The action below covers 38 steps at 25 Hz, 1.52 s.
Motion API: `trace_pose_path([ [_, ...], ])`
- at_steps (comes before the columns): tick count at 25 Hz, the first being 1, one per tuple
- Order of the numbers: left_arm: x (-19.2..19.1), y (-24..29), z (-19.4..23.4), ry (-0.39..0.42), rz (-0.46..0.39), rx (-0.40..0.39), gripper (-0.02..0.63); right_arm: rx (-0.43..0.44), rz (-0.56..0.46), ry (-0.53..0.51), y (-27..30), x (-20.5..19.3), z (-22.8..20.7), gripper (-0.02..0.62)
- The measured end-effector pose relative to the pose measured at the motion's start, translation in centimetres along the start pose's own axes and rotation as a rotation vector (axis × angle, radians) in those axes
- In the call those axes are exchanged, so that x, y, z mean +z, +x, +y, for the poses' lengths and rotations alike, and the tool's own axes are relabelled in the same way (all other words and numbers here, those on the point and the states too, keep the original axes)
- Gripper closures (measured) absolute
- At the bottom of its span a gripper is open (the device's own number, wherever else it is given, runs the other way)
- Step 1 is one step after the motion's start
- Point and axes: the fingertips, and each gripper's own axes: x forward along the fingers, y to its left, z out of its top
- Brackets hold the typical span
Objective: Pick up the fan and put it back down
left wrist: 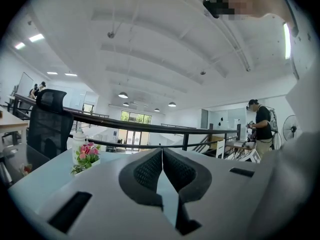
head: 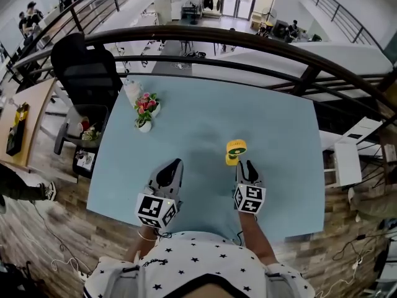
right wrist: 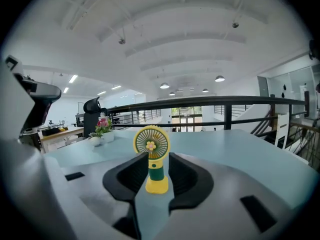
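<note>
The right gripper [right wrist: 154,159] has its jaws apart on either side of the yellow handheld fan [right wrist: 151,145], which stands upright between them on the table [right wrist: 240,149]. The left gripper [left wrist: 162,151] has its jaws together, holding nothing.

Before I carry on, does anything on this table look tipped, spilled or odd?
Nothing stands out: the fan is upright and whole, and the flower pots at the far left of the table stand upright too.
</note>
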Motion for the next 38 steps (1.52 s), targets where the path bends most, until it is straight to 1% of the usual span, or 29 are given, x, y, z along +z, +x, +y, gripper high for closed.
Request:
trace_pose_path([
  [11,0.2,-0.6,-1.8,0.001,-0.008,-0.003,0.577,0.048,-0.117,0.011,-4.2,4.4,-0.3,0.588],
  [16,0.1,-0.7,-3.8,0.001,-0.009,-0.015,0.577,0.107,-0.162,0.002,-6.3,6.3,-0.2,0.591],
  [21,-0.1,-0.9,-5.5,0.004,-0.007,-0.021,0.577,0.143,-0.217,0.007,-8.6,8.3,-0.4,0.597],
  [27,-0.2,-1.3,-6.5,0.009,-0.006,-0.017,0.577,0.176,-0.254,0.006,-10.4,10.0,-0.4,0.598],
  [31,0.0,-1.2,-7.0,0.011,-0.013,-0.015,0.577,0.194,-0.269,-0.001,-10.8,10.7,-0.3,0.598],
  [38,-0.3,-1.5,-6.9,0.005,-0.005,-0.004,0.577,0.189,-0.286,-0.011,-11.2,11.0,-0.1,0.598],
])
